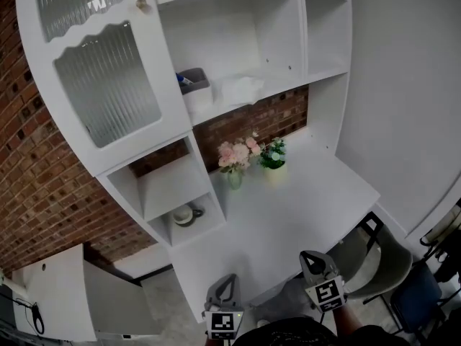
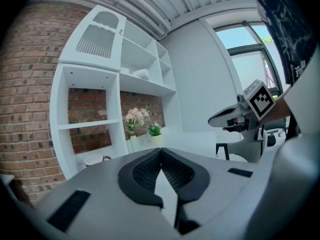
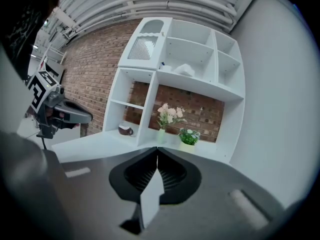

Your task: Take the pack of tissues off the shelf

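The pack of tissues [image 1: 241,89] is a white, soft, crumpled-looking bundle on the middle shelf of the white shelf unit [image 1: 317,74]. It also shows small in the right gripper view [image 3: 184,70] and the left gripper view [image 2: 141,74]. My left gripper [image 1: 226,285] and right gripper [image 1: 314,259] are low at the desk's near edge, far below the pack. Both point toward the shelves. The left gripper's [image 2: 161,150] jaws meet at the tips with nothing between them. The right gripper's [image 3: 157,149] jaws are likewise shut and empty.
A grey box with something blue in it [image 1: 193,83] stands left of the pack. On the desk [image 1: 324,193] are pink flowers in a vase [image 1: 235,157] and a small green plant [image 1: 274,154]. A cup [image 1: 184,215] sits in the lower cubby. A ribbed-glass door [image 1: 108,85] hangs at left, and a chair [image 1: 385,254] stands at right.
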Available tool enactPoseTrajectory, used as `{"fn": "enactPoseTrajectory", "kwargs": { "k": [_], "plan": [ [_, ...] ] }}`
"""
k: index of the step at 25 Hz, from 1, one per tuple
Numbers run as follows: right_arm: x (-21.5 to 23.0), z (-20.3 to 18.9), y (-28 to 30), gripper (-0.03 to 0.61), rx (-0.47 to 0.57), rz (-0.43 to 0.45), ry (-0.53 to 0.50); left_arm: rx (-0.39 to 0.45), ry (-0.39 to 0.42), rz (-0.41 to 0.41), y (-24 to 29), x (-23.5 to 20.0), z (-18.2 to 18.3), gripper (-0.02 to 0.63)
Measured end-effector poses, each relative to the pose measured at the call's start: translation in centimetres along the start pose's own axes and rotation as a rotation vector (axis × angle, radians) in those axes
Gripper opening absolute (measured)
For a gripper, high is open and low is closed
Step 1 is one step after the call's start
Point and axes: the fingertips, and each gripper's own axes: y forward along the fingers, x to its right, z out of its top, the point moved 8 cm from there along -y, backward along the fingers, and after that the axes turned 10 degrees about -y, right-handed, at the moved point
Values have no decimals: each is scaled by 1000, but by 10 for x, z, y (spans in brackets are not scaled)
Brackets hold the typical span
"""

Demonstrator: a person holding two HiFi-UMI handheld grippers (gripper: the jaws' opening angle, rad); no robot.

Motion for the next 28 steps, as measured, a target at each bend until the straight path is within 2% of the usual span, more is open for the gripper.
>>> {"fn": "enactPoseTrajectory", "kwargs": {
  "k": [6,10,16,20,24,28],
  "plan": [
    [12,11,8,6,7,-28,79,2,-11,-31,9,-8,3,8],
    [21,17,16,6,20,-26,75,37,-42,-8,14,-13,7,8],
    [42,22,36,6,42,-18,95,25,-62,14,30,-15,9,8],
    [63,26,54,6,34,-42,110,25,-52,33,47,-17,16,9],
    [81,27,73,6,61,-29,136,20,-49,54,62,-21,20,8],
    [101,47,84,7,54,-49,87,13,-61,73,75,-24,22,8]
  ]
}}
